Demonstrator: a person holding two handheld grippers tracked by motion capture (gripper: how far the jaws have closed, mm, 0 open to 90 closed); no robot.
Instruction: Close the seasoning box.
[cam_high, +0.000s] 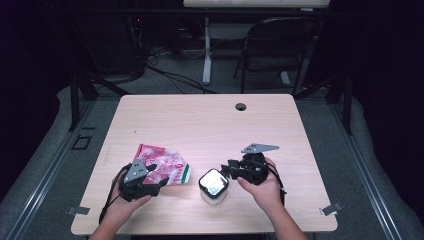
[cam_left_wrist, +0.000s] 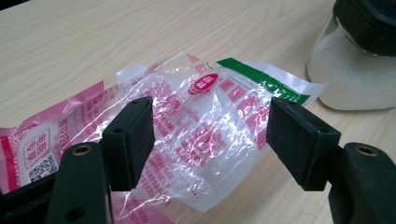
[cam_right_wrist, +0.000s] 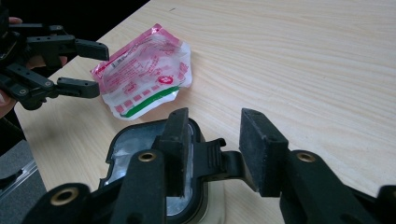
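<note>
Two grippers work over a pale wood counter (cam_high: 210, 120). Bag (cam_high: 165, 167): crumpled, clear with pink print and a green end strip, flat at front left; long axis slants from far left to near right, green end toward the jar. Jar (cam_high: 214, 187): small, frosted, black-rimmed lid, upright just right of the bag. Lid latch (cam_right_wrist: 215, 156) juts toward the right gripper. Left gripper (cam_left_wrist: 210, 140): jaws wide apart over the bag, pads not pressing. Right gripper (cam_right_wrist: 215, 151): jaws partly open, straddling the latch, gripping nothing.
</note>
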